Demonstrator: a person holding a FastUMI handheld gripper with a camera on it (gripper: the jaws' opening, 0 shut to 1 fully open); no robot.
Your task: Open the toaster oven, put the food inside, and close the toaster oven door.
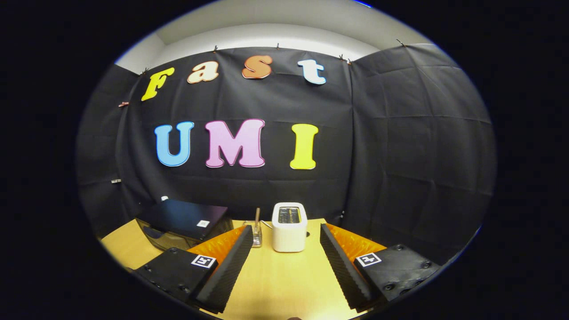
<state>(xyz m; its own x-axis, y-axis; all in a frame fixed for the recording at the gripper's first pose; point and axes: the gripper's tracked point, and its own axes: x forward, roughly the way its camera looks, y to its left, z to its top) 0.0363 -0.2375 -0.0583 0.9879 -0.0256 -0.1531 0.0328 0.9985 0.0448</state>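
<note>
Sitting shut beyond the open-fingered gripper (281,262), dark toaster oven (182,222).

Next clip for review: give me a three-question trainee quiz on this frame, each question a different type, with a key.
1. True or false: the gripper is shut on the white toaster.
2. Multiple choice: the dark toaster oven stands (A) between the fingers, (B) beyond the left finger, beside the toaster, (C) beyond the right finger.
3. Fill in: the small glass holder with a stick in it stands on the wooden ____, just left of the toaster.

Key: 1 false, the fingers are spread apart with nothing between them; 2 B; 3 table.
</note>
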